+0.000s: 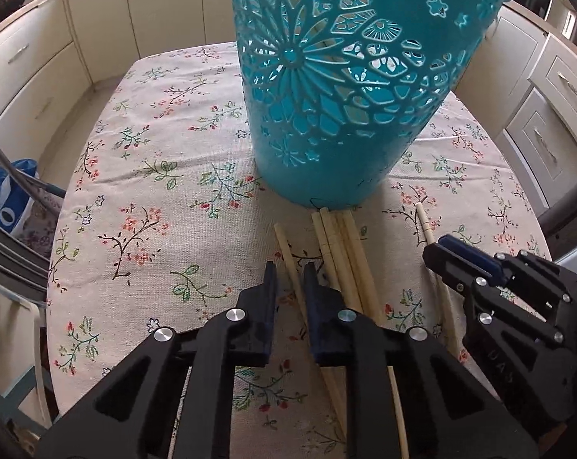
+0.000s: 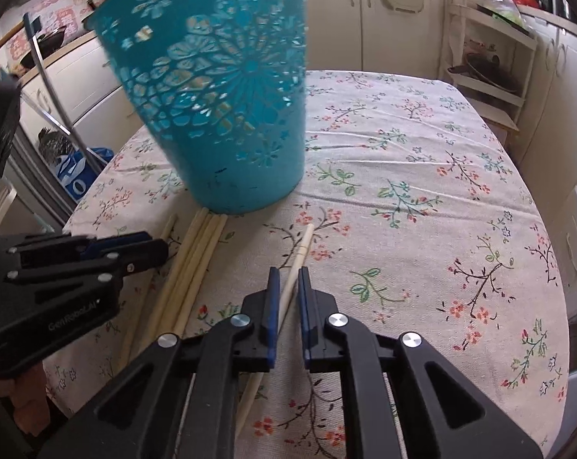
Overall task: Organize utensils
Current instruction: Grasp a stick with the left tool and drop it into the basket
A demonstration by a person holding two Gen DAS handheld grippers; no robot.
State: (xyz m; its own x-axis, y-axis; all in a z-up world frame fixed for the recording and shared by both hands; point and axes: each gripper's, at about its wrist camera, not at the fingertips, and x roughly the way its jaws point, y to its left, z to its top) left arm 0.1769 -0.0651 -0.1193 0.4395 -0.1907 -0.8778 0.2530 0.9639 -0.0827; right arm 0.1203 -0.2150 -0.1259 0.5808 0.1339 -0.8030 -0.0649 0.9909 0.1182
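Teal plastic basket [image 1: 342,88] with flower-pattern cut-outs, standing on a table under a floral tablecloth [image 1: 143,199], roughly mid-table between the left and right edges. Pale sticks visible inside through the cut-outs. Loose wooden chopsticks on the cloth on the near side of the basket: a bundle of chopsticks [image 1: 342,256] lying side by side with tips touching or just under the basket's base, a single chopstick [image 1: 290,264] just left of the bundle, and a lone chopstick [image 2: 298,264] well apart to the right. Left gripper [image 1: 290,279] low over the cloth, jaws narrowly parted with the single chopstick between the pads; contact cannot be told. Right gripper [image 2: 287,283] likewise narrowly parted, straddling the lone chopstick, a sliver of gap visible on each side. Both grippers side by side toward the near edge of the table. Cream kitchen cabinets [image 2: 395,19] beyond the far edge.
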